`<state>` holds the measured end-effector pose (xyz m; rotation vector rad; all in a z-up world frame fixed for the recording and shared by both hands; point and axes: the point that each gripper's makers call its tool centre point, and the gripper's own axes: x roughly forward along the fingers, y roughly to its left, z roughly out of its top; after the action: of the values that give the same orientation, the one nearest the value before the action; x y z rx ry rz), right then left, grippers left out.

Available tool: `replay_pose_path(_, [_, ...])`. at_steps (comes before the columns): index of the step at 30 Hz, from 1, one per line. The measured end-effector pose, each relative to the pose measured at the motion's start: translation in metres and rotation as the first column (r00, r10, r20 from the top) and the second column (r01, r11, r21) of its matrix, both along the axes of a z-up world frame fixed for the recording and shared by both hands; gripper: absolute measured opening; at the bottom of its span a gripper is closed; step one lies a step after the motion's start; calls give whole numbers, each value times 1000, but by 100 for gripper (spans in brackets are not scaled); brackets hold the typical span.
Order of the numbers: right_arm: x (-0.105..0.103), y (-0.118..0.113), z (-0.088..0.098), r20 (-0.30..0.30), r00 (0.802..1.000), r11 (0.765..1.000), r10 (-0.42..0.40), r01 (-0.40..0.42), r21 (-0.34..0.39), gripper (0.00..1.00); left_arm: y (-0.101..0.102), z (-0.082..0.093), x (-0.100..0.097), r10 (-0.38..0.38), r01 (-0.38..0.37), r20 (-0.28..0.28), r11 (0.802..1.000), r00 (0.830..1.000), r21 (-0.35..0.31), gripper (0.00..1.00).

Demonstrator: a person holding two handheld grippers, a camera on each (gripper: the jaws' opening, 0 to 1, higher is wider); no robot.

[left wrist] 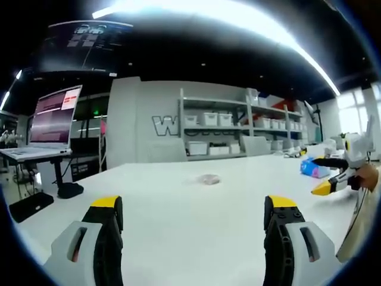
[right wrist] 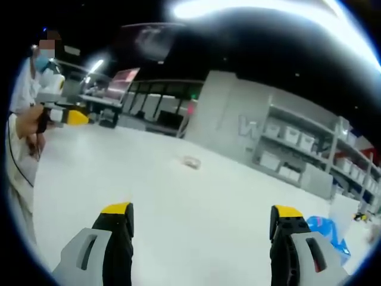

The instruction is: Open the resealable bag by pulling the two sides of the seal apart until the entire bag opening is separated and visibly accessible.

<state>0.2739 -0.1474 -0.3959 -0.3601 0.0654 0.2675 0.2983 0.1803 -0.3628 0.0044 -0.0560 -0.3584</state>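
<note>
A small clear resealable bag (left wrist: 208, 179) lies flat on the white table (left wrist: 178, 238), well beyond my left gripper (left wrist: 193, 205), which stands open with nothing between its yellow-tipped jaws. In the right gripper view the same bag (right wrist: 191, 161) lies ahead of my right gripper (right wrist: 202, 211), also open and holding nothing. Neither gripper touches the bag. The right gripper (left wrist: 326, 177) enters the left gripper view from the right, above the table. A yellow-tipped finger (right wrist: 76, 117) of the left gripper appears at the far left of the right gripper view, held in a person's hand.
A blue packet (left wrist: 312, 168) lies on the table at the right, also seen at the right jaw (right wrist: 327, 232). A laptop (left wrist: 53, 119) stands on a side stand at the left. Shelves with white bins (left wrist: 238, 125) line the back wall. A person (right wrist: 24, 119) stands at the left.
</note>
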Motion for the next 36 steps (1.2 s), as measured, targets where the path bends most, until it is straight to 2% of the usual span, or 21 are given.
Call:
replay_pose_path(9, [0,-1,-3,-7,1000,999,-3,3,-32,96,-3,0,2,-8,9,-1,1000,1000,6,97])
replay_pose_path(19, [9,6,4,-5,1000,994,28,-28,-104,96,-2,0,3,-12,12,-1,1000,1000,8,97])
replay_pose_path(29, [14,18,1,-61,994,972,96,-107,-211,96,-5,-2,4,-21,21,-7,1000,1000,10,97])
replay_pose_path(36, [18,25,5,-61,991,964,120,-131,-232,97,-3,-3,4,-20,20,-8,1000,1000,7,97])
